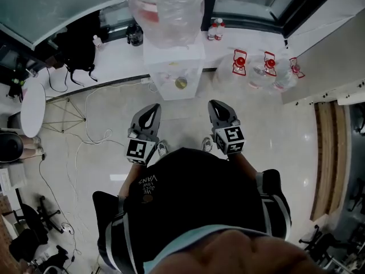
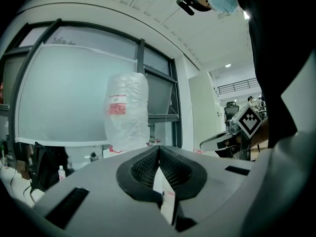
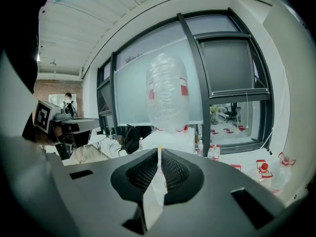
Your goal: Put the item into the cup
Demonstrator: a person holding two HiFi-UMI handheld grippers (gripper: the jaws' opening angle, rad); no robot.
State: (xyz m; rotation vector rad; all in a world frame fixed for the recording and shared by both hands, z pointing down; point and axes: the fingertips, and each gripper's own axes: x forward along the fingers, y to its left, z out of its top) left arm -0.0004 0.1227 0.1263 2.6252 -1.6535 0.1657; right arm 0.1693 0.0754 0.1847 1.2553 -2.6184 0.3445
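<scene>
I stand on a tiled floor and hold both grippers in front of my chest. In the head view my left gripper (image 1: 150, 113) and my right gripper (image 1: 221, 111) point toward a white water dispenser (image 1: 174, 67) that carries a large plastic-wrapped bottle (image 1: 165, 7). Both are shut with nothing between the pads; the left gripper (image 2: 158, 155) and the right gripper (image 3: 159, 158) each show their pads meeting at the tip. A small round yellowish thing (image 1: 181, 83) sits on the dispenser's front. I see no cup and no loose item.
Empty water jugs with red caps (image 1: 240, 62) lie on the floor right of the dispenser, and small bottles (image 1: 215, 29) stand behind it. Cables (image 1: 85, 131), a round white table (image 1: 31, 108) and a black bag (image 1: 80, 50) are at the left. Office chairs (image 1: 34, 221) stand at lower left.
</scene>
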